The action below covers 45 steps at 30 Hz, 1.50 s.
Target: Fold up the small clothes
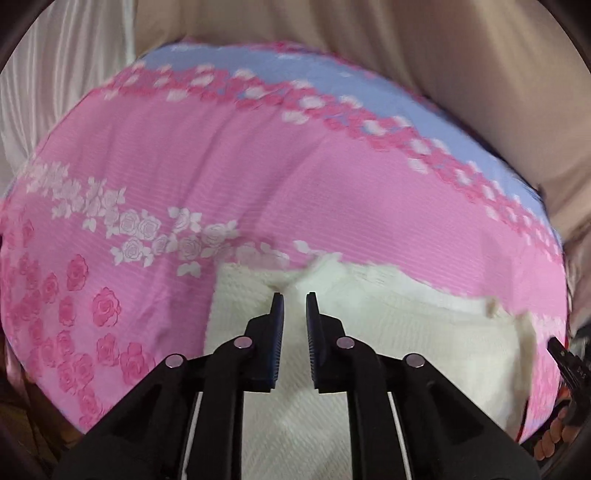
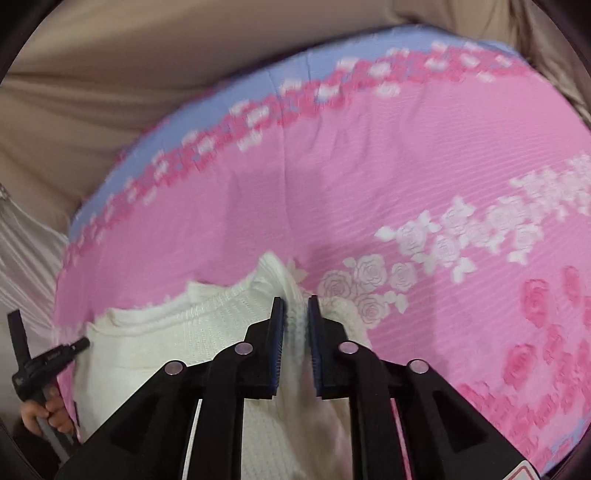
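Note:
A small cream-white knitted garment (image 1: 388, 332) lies on a pink rose-patterned bedspread (image 1: 221, 166). My left gripper (image 1: 294, 295) hovers over the garment's upper edge, its jaws a small gap apart with cloth showing between them; whether it pinches the fabric is unclear. In the right wrist view the same garment (image 2: 166, 339) shows with a ribbed edge. My right gripper (image 2: 295, 300) is shut on a raised fold of the garment, which stands up between its fingers. The other gripper shows at the edges of both views (image 1: 569, 365) (image 2: 40, 362).
The bedspread (image 2: 406, 166) has a blue border (image 1: 369, 85) with pink and white flowers. Beige fabric (image 1: 369, 29) lies behind it, and pale pleated cloth (image 1: 55, 74) at the left. A hand (image 2: 48, 410) holds the other gripper's handle.

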### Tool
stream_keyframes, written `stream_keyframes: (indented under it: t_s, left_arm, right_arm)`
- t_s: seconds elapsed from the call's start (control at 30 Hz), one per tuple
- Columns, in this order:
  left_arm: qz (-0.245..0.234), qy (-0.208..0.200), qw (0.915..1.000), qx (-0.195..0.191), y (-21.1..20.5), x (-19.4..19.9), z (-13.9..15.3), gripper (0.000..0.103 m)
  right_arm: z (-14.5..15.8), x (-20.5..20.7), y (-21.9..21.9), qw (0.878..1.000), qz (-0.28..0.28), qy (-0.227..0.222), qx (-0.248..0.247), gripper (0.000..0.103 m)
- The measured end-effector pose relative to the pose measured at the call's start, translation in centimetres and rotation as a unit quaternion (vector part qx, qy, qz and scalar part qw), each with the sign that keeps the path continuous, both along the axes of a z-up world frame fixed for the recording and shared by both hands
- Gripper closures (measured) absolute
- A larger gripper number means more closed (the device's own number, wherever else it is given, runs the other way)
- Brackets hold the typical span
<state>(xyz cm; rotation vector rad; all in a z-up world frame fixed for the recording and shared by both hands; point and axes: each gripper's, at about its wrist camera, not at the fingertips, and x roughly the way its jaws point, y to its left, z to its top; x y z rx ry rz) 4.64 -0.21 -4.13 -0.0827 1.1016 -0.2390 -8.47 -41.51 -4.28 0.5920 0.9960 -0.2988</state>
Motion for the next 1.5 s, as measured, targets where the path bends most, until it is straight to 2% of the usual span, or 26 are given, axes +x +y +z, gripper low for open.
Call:
stream_keyframes:
  t_s: [0.07, 0.13, 0.23, 0.27, 0.33, 0.37, 0.5, 0.6, 0.63, 0.67, 0.7, 0.73, 0.8, 0.83, 0.87, 0.9, 0.97, 1.0, 1.03, 1.07, 1.1, 1.2, 1.23, 1.33, 1.37, 1.5]
  left_arm:
    - [-0.033, 0.003, 0.9994, -0.010, -1.9, -2.0, 0.3, 0.084]
    - [-0.073, 0.023, 0.9970, -0.014, -4.7, -3.7, -0.9, 0.084]
    - [-0.099, 0.060, 0.9931, 0.013, -7.0, -4.8, -3.4, 0.083]
    - [-0.095, 0.068, 0.9929, 0.021, -6.6, -4.8, -4.0, 0.082]
    - [-0.059, 0.069, 0.9952, 0.038, -3.7, -4.1, -4.7, 0.082]
    - [-0.045, 0.070, 0.9959, 0.035, -2.3, -3.8, -4.7, 0.083]
    - [-0.004, 0.080, 0.9967, 0.009, 4.1, -3.3, -5.1, 0.096]
    - [0.001, 0.081, 0.9967, -0.006, 4.4, -3.1, -4.5, 0.096]
    - [0.004, 0.075, 0.9972, -0.005, 4.1, -2.9, -4.0, 0.092]
    - [0.007, 0.064, 0.9979, -0.008, 3.4, -2.7, -3.5, 0.074]
    - [0.009, 0.050, 0.9987, -0.009, 2.7, -2.2, -2.8, 0.063]
    - [0.017, 0.028, 0.9995, 0.001, 1.9, -1.2, -2.1, 0.046]
    - [0.018, 0.003, 0.9998, 0.013, 0.4, 0.5, -1.8, 0.040]
    - [0.010, -0.001, 0.9996, 0.026, -0.4, 1.8, -2.4, 0.040]
    - [0.007, 0.009, 0.9991, 0.040, -1.0, 3.0, -3.4, 0.043]
    - [0.004, 0.022, 0.9988, 0.045, -0.9, 3.6, -4.2, 0.049]
    - [-0.010, 0.047, 0.9981, 0.040, -1.3, 4.6, -5.7, 0.082]
    - [-0.013, 0.050, 0.9982, 0.032, -1.3, 4.7, -5.8, 0.087]
    - [-0.010, 0.045, 0.9985, 0.028, -0.9, 4.5, -5.5, 0.097]
    - [-0.005, 0.042, 0.9988, 0.025, -0.5, 4.5, -5.1, 0.097]
    - [0.004, 0.039, 0.9990, 0.023, 0.0, 4.6, -4.8, 0.097]
    - [0.016, 0.053, 0.9979, 0.034, 0.5, 5.6, -5.8, 0.098]
    - [0.017, 0.049, 0.9980, 0.035, 0.5, 5.7, -6.2, 0.098]
    - [0.017, 0.042, 0.9979, 0.046, 0.5, 5.4, -5.6, 0.097]
    - [0.020, 0.040, 0.9984, 0.035, 0.7, 5.1, -5.0, 0.095]
    - [0.026, 0.013, 0.9995, 0.011, 2.3, 1.9, -1.5, 0.095]
  right_arm:
    - [1.6, -0.9, 2.2, 1.000, 0.023, -0.015, 0.007, 0.082]
    - [2.0, -0.4, 7.3, 0.995, 0.097, -0.021, 0.025, 0.082]
    - [0.4, 1.7, 16.4, 0.972, 0.231, -0.003, 0.037, 0.087]
    - [-0.6, 2.3, 19.6, 0.960, 0.277, 0.011, 0.028, 0.092]
    - [-2.3, 2.5, 22.0, 0.948, 0.317, 0.043, -0.004, 0.096]
    - [-3.0, 2.2, 21.7, 0.948, 0.313, 0.055, -0.019, 0.096]
    - [-3.8, -1.4, 11.4, 0.983, 0.173, 0.067, 0.010, 0.103]
    - [-3.8, -5.6, 4.7, 0.993, 0.079, 0.090, -0.007, 0.103]
    - [-3.7, -6.4, 3.4, 0.993, 0.067, 0.095, -0.009, 0.103]
    - [-3.4, -6.9, 2.5, 0.994, 0.060, 0.085, 0.005, 0.103]
    - [-2.7, -7.0, 1.9, 0.996, 0.049, 0.074, 0.009, 0.103]
    - [-1.7, -6.7, 1.7, 0.997, 0.040, 0.060, 0.000, 0.096]
    - [-0.2, -5.0, 1.9, 0.998, 0.034, 0.042, -0.035, 0.078]
    - [0.2, -4.2, 2.0, 0.998, 0.035, 0.036, -0.047, 0.061]
    - [0.3, -2.7, 2.2, 0.997, 0.040, 0.028, -0.057, 0.054]
    - [-0.2, -1.5, 2.2, 0.997, 0.045, 0.028, -0.058, 0.054]
    - [-1.7, 1.2, 2.5, 0.996, 0.061, 0.042, -0.046, 0.054]
    - [-2.4, 2.4, 2.9, 0.995, 0.072, 0.047, -0.042, 0.055]
    - [-3.0, 2.9, 3.5, 0.994, 0.084, 0.054, -0.045, 0.063]
    - [-3.5, 3.5, 4.0, 0.992, 0.094, 0.063, -0.049, 0.089]
    - [-3.4, 3.7, 4.2, 0.992, 0.099, 0.064, -0.052, 0.095]
    - [-0.8, 2.5, 2.4, 0.997, 0.055, 0.015, -0.049, 0.096]
    - [-1.1, 2.4, 1.4, 0.998, 0.044, 0.016, -0.038, 0.096]
    - [-5.3, 3.3, 0.4, 0.995, 0.061, 0.073, -0.031, 0.097]
    - [-5.3, 3.2, 0.6, 0.995, 0.062, 0.067, -0.035, 0.097]
    - [-1.7, 1.8, 1.0, 0.999, 0.030, 0.031, -0.031, 0.092]
